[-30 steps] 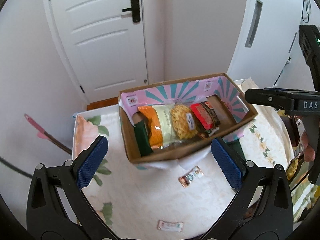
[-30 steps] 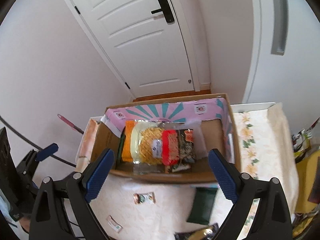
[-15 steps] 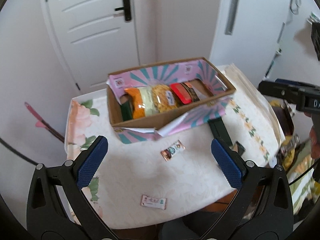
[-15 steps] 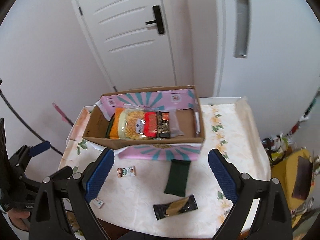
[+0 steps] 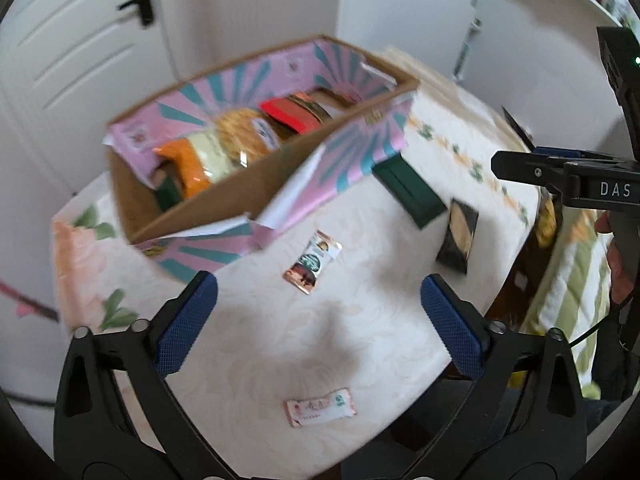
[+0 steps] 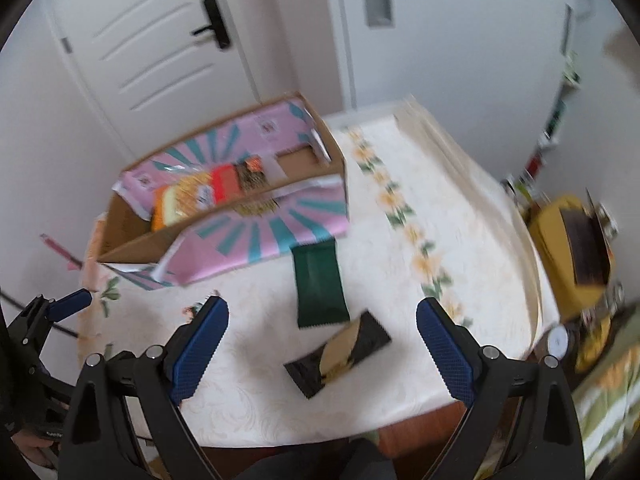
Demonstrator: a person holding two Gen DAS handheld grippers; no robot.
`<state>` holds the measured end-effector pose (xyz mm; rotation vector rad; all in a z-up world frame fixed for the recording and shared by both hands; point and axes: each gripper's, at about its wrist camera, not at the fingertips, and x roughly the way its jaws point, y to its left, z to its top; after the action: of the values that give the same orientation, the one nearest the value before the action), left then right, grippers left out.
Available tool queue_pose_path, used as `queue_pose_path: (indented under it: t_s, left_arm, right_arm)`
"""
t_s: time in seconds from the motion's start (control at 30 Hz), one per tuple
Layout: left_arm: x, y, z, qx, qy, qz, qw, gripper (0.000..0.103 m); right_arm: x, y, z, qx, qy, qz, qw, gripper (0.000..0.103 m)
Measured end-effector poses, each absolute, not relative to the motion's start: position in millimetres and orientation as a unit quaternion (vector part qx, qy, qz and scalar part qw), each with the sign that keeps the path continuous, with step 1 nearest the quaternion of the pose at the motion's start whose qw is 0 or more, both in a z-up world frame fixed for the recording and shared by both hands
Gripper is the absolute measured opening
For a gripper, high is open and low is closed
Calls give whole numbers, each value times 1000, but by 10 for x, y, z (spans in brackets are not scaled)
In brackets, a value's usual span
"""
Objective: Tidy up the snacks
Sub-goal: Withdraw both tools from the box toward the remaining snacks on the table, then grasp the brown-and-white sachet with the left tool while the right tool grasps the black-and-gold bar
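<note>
On the counter (image 5: 280,352), draped in a cream floral cloth, an open cardboard box with pink-and-teal sunburst flaps (image 5: 248,184) already holds a row of packets standing on edge, while four snacks lie loose in front of it. From the left wrist view, a small brown-and-white wrapped sweet (image 5: 313,261) lies just ahead of the left gripper (image 5: 318,320), and a pale pink flat sachet (image 5: 320,407) sits near the counter's front edge. The left gripper's jaws have just been closing slightly but stand wide, with nothing between them. From the right wrist view, a dark green flat foil pouch (image 6: 319,282) lies touching the box's folded-down front flap, and a black-and-gold crinkled wrapper (image 6: 338,354) lies just beside it, both in front of the right gripper (image 6: 322,340), whose jaws also stand wide and empty. All four look light, thin and soft, with slick film that could slide on the cloth or buckle under a squeeze. Lying flat, they offer little height, so I judge the best hold is across the short width near the middle, with the pads coming down steeply to pinch the packet. The green pouch looks the stiffest and easiest; the small sweet will need the most careful aim.
</note>
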<state>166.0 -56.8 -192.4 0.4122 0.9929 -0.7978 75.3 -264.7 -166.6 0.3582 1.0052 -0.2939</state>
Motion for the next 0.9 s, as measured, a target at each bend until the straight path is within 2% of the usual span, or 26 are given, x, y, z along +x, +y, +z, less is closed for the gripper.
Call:
queue_pose_path:
  t_s: [0.1, 0.3, 0.43, 0.9]
  left_arm:
    - [1737, -669, -2180, 221, 469, -390, 761, 83]
    - [1812, -863, -2566, 268, 466, -423, 730, 70]
    - [1881, -983, -2760, 282, 474, -435, 712, 53]
    - [2029, -1057, -2801, 287, 479, -438, 704, 51]
  right_arm:
    - [723, -2602, -1873, 192, 483, -172, 837, 94]
    - [702, -2502, -2239, 214, 492, -216, 816, 93]
    - [722, -2493, -2395, 221, 496, -235, 807, 93]
    - [771, -2465, -2603, 232, 497, -270, 791, 90]
